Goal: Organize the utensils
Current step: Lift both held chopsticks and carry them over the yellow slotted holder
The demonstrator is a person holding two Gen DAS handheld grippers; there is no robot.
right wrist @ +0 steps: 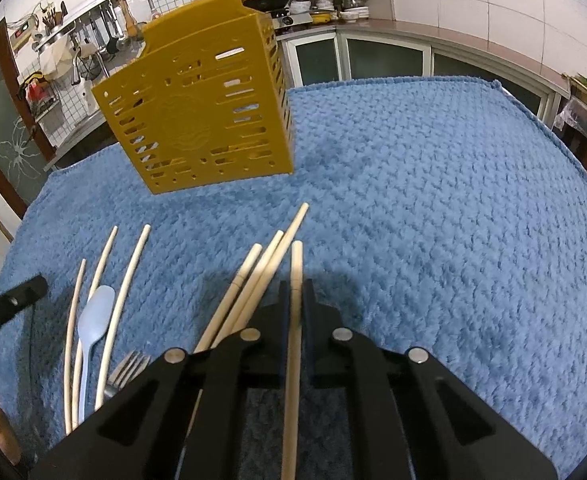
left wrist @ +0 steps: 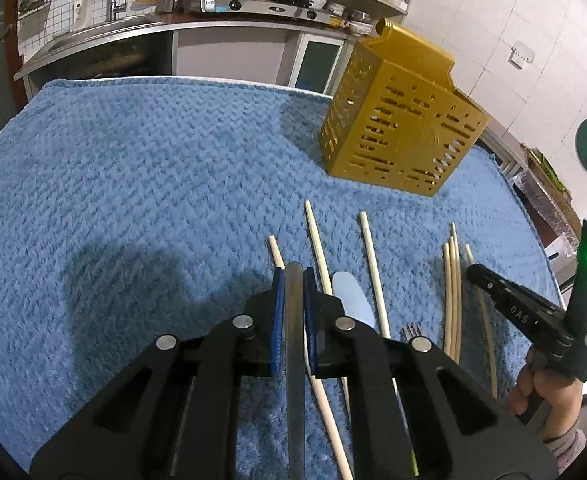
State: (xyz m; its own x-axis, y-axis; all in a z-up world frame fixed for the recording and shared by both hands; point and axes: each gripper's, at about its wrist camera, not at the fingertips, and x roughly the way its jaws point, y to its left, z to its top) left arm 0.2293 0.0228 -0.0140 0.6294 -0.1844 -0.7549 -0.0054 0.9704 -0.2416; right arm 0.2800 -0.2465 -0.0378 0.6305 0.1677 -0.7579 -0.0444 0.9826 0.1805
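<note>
Fork (right wrist: 127,368) half hidden behind right tongs (right wrist: 293,300)

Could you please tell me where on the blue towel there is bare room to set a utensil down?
The blue towel is bare left of the gold holder, and in the right wrist view right of the holder. It is crowded before the holder: loose chopsticks, a pale spoon and a fork.

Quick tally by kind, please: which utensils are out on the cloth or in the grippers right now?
chopsticks: 7 (one held in the right gripper)
spoon: 1
fork: 1
grey utensil, kind unclear, held in the left gripper: 1
Total: 10
</note>
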